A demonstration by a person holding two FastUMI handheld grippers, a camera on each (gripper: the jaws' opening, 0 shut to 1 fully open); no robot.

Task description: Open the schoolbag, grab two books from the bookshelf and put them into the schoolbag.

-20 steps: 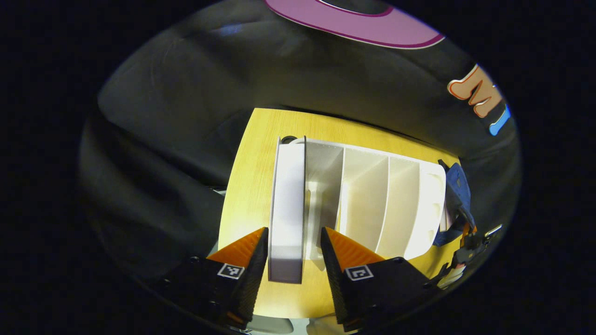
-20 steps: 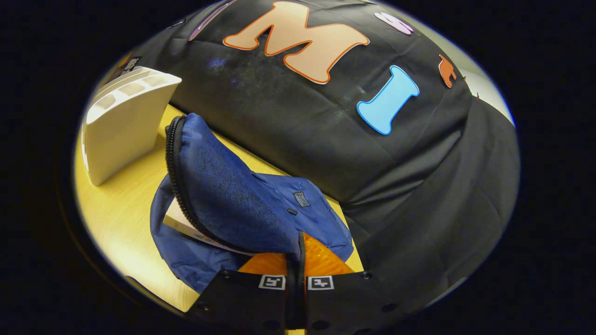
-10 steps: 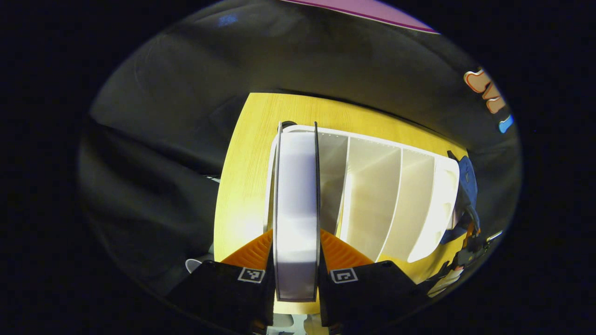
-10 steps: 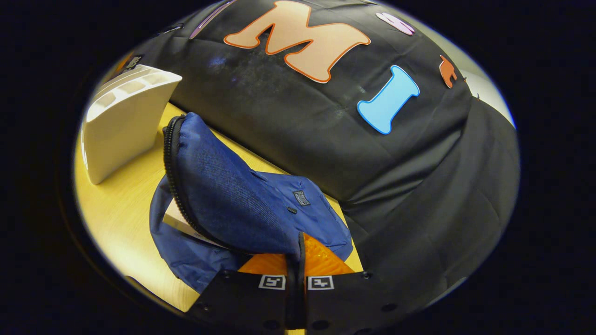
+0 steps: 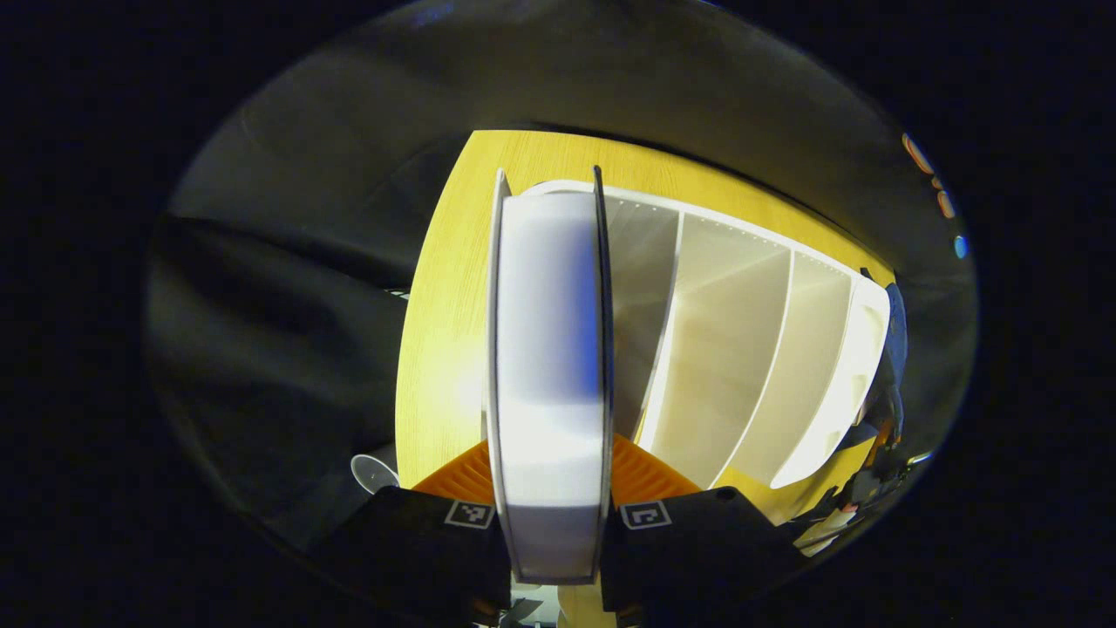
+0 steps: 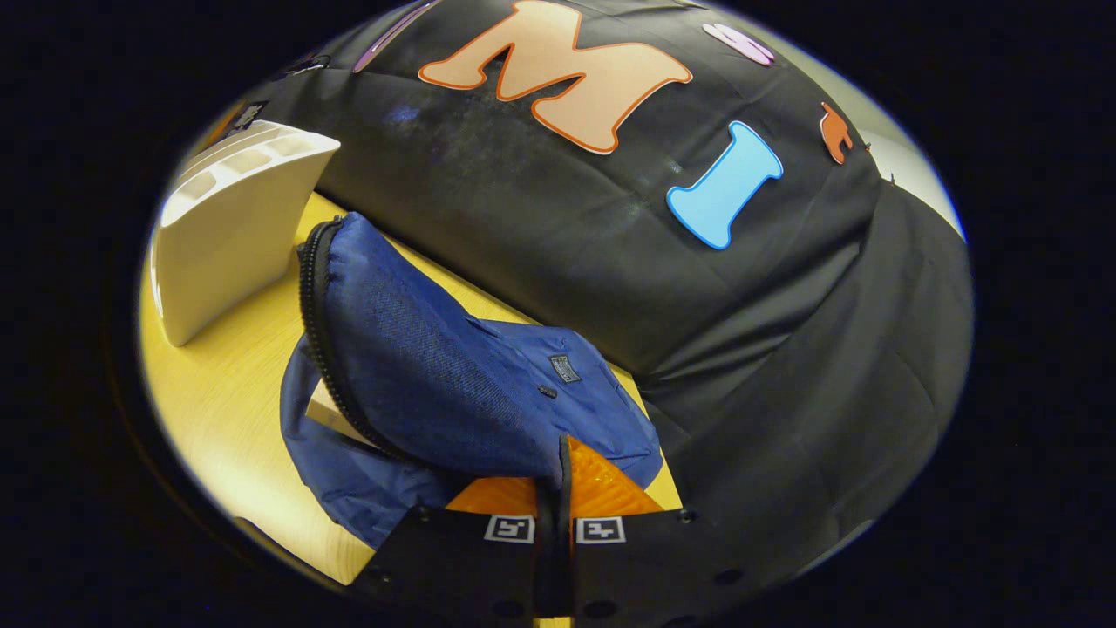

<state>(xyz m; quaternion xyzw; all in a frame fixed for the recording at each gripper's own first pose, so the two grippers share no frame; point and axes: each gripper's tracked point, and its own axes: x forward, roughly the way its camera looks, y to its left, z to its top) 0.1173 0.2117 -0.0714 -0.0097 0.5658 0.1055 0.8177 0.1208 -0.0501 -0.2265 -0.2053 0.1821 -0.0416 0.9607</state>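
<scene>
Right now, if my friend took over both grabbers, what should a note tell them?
Left gripper: shut on the white book, by the end slot of the white bookshelf.
Right gripper: shut on the blue schoolbag's flap, holding it open on the yellow table.
Done: bag unzipped, one book inside it.
Left: carry the white book over and slide it into the bag, then let go of the flap.

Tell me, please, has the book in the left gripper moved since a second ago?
Yes. The book has risen out of the white bookshelf, toward the camera.
</scene>
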